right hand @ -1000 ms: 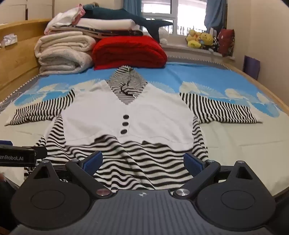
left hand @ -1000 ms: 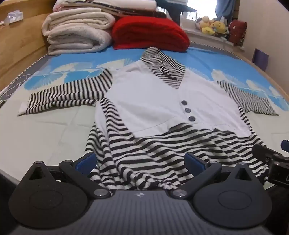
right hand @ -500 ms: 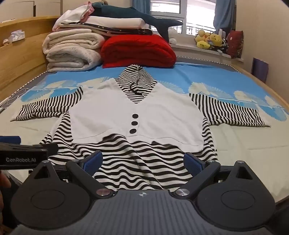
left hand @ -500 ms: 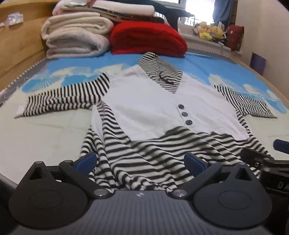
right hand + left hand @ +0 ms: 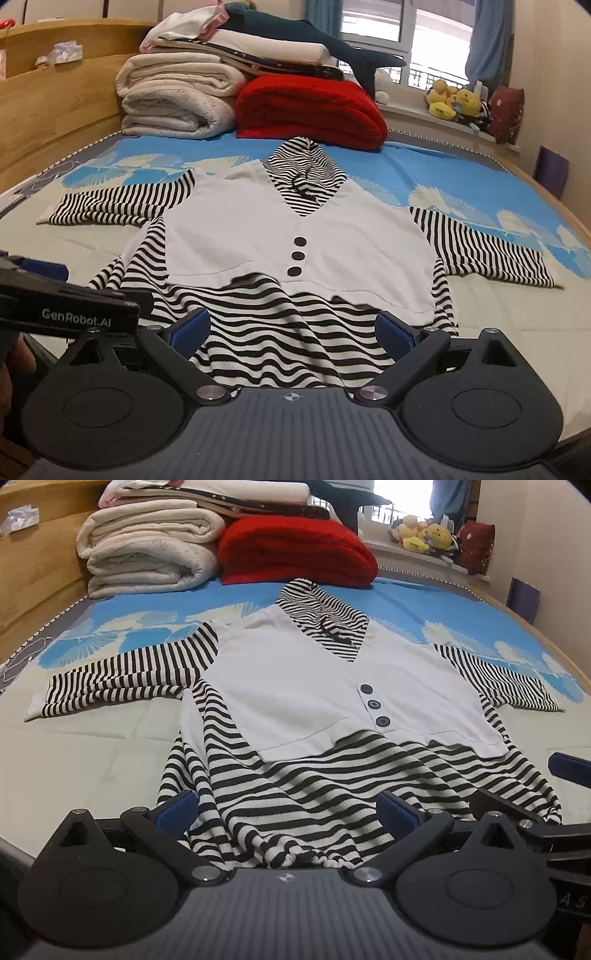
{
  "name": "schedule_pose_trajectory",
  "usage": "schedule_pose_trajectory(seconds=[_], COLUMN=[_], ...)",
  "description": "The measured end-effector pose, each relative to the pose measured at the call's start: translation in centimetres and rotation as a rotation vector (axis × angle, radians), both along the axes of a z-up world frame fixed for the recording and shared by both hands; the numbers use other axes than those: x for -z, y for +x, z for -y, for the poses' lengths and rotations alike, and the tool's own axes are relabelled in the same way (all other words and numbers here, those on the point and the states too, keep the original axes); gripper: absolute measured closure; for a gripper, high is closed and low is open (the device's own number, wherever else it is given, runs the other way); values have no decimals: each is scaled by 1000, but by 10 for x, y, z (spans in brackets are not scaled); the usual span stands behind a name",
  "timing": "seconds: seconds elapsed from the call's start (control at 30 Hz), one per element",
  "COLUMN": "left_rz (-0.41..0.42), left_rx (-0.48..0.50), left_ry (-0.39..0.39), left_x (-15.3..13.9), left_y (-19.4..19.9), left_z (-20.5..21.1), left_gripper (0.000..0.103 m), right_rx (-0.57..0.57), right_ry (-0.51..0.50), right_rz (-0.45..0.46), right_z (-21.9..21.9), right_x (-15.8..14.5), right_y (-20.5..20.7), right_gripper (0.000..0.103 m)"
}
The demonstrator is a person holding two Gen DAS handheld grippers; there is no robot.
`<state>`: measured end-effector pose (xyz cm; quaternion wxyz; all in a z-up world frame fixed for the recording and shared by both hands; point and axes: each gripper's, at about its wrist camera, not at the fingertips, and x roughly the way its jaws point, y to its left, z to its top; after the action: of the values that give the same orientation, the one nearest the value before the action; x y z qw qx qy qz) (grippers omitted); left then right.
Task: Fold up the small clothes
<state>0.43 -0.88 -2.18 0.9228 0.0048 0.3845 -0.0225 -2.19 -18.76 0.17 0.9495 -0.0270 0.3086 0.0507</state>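
One striped hooded top (image 5: 332,686) with a white vest front and three dark buttons (image 5: 373,704) lies flat on the bed (image 5: 92,760), its two sleeves spread toward 9 and 3 o'clock. The left gripper (image 5: 286,806) and right gripper (image 5: 293,326) both have jaws wide open over the hem at 6 o'clock, holding nothing.

Black claws (image 5: 288,808) – blue pads (image 5: 192,328), "GenRobot.AI" marking

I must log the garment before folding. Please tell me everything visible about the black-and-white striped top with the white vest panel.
The black-and-white striped knit top with a white vest panel lies face up, unfolded, on the blue-and-cream bedspread. Three dark buttons close the vest; a striped hood points toward the folded red blanket. Both sleeves spread sideways. Its rumpled hem sits between both open grippers' fingers.
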Motion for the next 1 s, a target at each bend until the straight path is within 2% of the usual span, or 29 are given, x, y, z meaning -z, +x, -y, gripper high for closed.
schedule_pose_trajectory(seconds=[0.4,1.0], left_rz=[-10,-18], left_rx=[25,15], left_ry=[-5,-11], left_x=[3,4], left_y=[-1,-1], left_z=[3,3], left_gripper=[0,0], right_rx=[46,43], right_ry=[19,14], right_rz=[-17,-23], right_z=[7,6], right_x=[1,2], right_y=[3,5], right_gripper=[7,7])
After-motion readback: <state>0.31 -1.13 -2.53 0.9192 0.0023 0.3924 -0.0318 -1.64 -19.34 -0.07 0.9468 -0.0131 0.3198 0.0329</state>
